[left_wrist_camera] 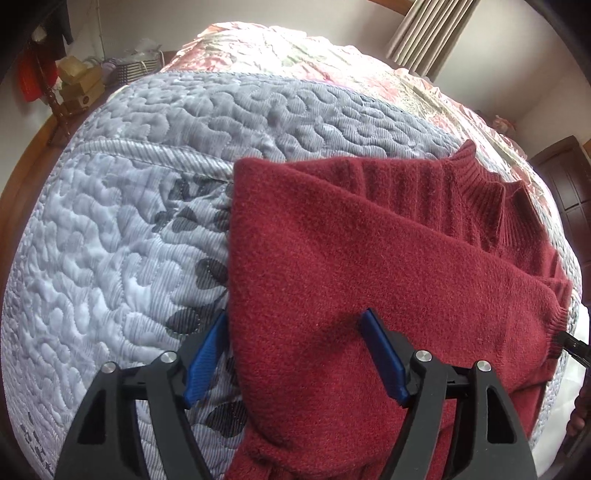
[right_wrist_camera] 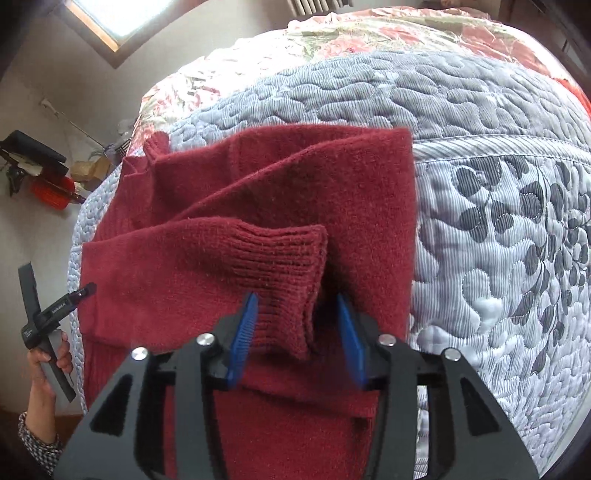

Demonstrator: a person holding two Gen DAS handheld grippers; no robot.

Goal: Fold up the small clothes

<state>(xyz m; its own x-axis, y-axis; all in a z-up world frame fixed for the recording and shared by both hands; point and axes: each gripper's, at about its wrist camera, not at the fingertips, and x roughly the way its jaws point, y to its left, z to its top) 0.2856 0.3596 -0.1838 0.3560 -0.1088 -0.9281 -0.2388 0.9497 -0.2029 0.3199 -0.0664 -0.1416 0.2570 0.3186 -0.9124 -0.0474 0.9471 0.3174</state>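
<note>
Sweater is lying partly folded on the quilt, soft, thick and floppy, so I'm guessing grabbing edges or the cuff works best. Left gripper is sitting open over the body; right gripper is open, straddling the cuff.

sweater lies on the quilt, its cuff folded on top.

Bright window daylight, overexposed far bedding, fisheye-warped edges.

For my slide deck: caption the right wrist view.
Open right gripper straddling the ribbed cuff of a dark red sweater on a quilted bedspread.
</note>
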